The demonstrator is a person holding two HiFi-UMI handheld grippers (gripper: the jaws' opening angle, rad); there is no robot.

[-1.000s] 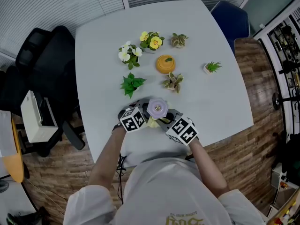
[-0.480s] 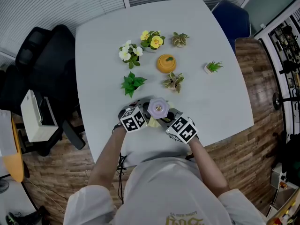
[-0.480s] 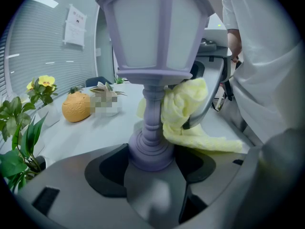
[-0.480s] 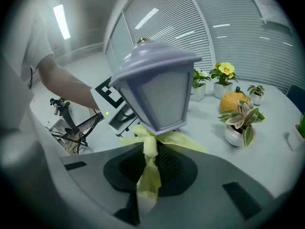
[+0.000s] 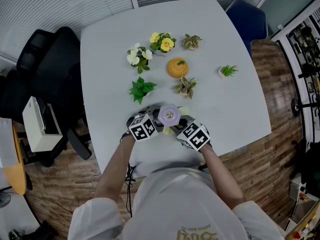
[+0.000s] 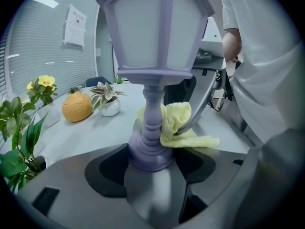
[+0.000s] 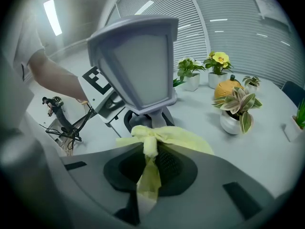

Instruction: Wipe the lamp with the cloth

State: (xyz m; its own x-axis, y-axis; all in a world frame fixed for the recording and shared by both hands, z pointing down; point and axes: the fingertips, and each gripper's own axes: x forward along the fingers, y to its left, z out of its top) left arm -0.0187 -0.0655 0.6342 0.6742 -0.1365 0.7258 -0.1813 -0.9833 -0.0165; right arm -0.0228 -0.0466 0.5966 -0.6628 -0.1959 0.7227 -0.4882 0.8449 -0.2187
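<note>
The lamp (image 6: 157, 56) is clamped at its base by the left gripper (image 6: 151, 165), near the table (image 5: 235, 109) edge. The yellow cloth (image 7: 159, 136) is pinched in the right gripper (image 7: 150, 168) (pressed against the lamp's stem). Beyond, 6 small plants (image 5: 140, 89) and an orange pot (image 5: 176, 67) are spread.

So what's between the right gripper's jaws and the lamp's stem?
The crumpled yellow cloth: the right gripper pinches it, and it bunches against the stem of the lilac lantern-style lamp. Both gripper views show this.
</note>
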